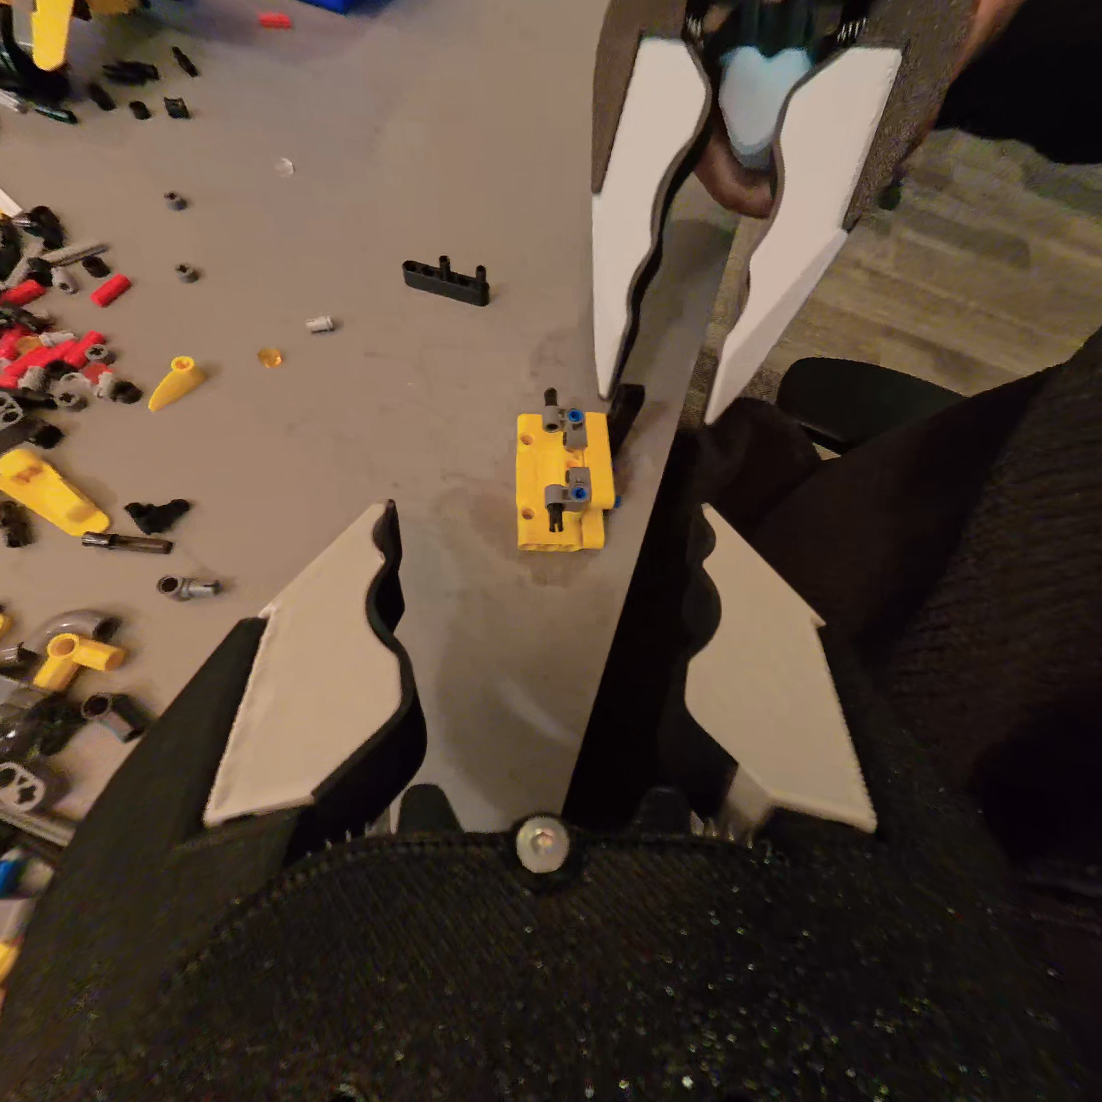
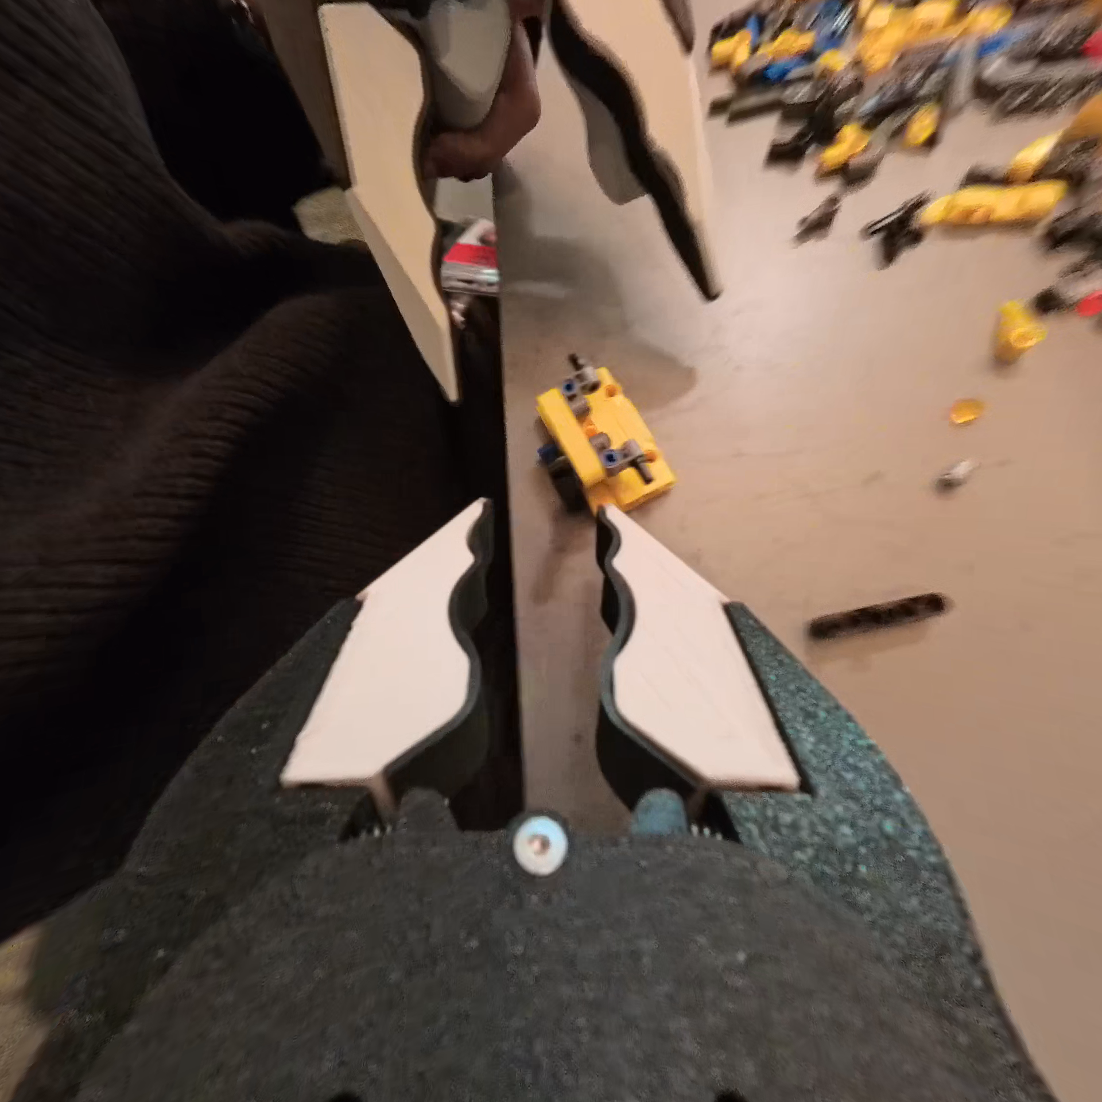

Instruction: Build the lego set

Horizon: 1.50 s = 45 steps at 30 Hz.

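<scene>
A small yellow brick assembly (image 1: 563, 483) with grey connectors, blue pins and black pins lies on the grey table (image 1: 417, 149) near its edge. It also shows in the right wrist view (image 2: 602, 441). My left gripper (image 1: 545, 507) is open and empty, hovering just short of the assembly, with one finger past the table's edge. My right gripper (image 2: 542, 505) is open and empty. One of its fingertips (image 2: 603, 519) sits right at the assembly's near end, by a black part (image 1: 626, 411). Each gripper also shows opposite the other: the right (image 1: 659, 405), the left (image 2: 578, 343).
A black beam with pins (image 1: 447, 283) lies beyond the assembly. A pile of loose red, yellow, black and grey pieces (image 1: 53, 358) covers the table's left side. A yellow cone (image 1: 176, 381), an orange stud (image 1: 269, 356) and a grey pin (image 1: 320, 324) lie between. A person's dark clothing (image 1: 954, 596) is past the table's edge. Left tips to right tips: about 6 centimetres.
</scene>
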{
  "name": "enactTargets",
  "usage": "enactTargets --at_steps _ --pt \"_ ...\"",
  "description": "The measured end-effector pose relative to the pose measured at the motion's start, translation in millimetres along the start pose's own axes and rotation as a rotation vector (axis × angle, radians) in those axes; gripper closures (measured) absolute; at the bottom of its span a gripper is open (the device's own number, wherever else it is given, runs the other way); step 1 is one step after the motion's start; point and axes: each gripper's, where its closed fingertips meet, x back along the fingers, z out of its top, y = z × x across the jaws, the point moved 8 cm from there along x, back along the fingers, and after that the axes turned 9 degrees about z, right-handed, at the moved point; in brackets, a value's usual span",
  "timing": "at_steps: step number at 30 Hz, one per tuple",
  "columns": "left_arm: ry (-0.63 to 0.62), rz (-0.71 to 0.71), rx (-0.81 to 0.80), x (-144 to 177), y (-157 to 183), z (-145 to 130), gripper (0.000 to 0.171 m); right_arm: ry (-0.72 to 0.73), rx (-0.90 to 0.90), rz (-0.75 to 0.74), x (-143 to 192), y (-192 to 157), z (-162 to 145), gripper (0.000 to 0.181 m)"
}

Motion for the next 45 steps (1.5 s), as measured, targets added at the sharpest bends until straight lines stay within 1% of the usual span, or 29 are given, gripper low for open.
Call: enactTargets --at_steps 2,5,6,8,10,12,14,17,19,21,26,32,37,45 --pt "-0.001 0.003 -0.009 -1.4 1.8 -0.9 0.079 -0.002 0.129 -0.101 8.4 1.7 5.3 0.145" --pt "-0.002 0.006 -0.023 -5.2 4.4 -0.6 0.087 0.040 0.311 -0.174 8.0 1.9 12.8 0.120" --pt "-0.010 0.000 -0.027 -6.8 5.3 -0.6 0.090 0.029 0.353 -0.189 4.6 4.0 12.4 0.113" --pt "-0.033 -0.011 -0.039 -9.7 6.7 -0.6 0.096 -0.032 0.421 -0.194 -4.0 9.4 8.3 0.113" --pt "-0.066 -0.019 -0.055 -13.0 8.1 -1.7 0.100 -0.073 0.463 -0.157 -11.7 12.6 5.9 0.120" --pt "-0.093 -0.022 -0.073 -16.5 9.3 -2.4 0.103 -0.075 0.463 -0.080 -16.9 13.8 7.3 0.129" --pt "-0.104 -0.019 -0.091 -19.4 9.9 -1.7 0.108 -0.085 0.440 -0.008 -20.0 17.5 8.9 0.133" --pt "-0.115 0.000 -0.118 -23.8 8.4 -0.5 0.121 -0.107 0.412 0.062 -21.4 25.2 9.9 0.139" --pt "-0.123 -0.015 -0.108 -25.3 7.8 0.5 0.122 -0.109 0.399 0.104 -20.7 27.7 11.5 0.146" --pt "-0.123 -0.038 -0.081 -25.1 5.8 1.2 0.122 -0.118 0.391 0.127 -20.2 29.4 13.0 0.146" --pt "-0.126 -0.065 -0.033 -24.9 1.8 2.0 0.125 -0.138 0.390 0.114 -20.1 30.8 15.4 0.147" --pt "-0.127 -0.055 -0.050 -25.1 3.1 1.5 0.125 -0.152 0.410 0.073 -23.1 27.5 16.3 0.148" --pt "-0.127 -0.046 -0.069 -26.7 6.2 1.7 0.130 -0.150 0.412 0.062 -27.1 28.7 20.2 0.148" --pt "-0.124 -0.056 -0.062 -26.4 6.2 1.6 0.127 -0.155 0.408 0.030 -28.4 26.0 20.6 0.149"
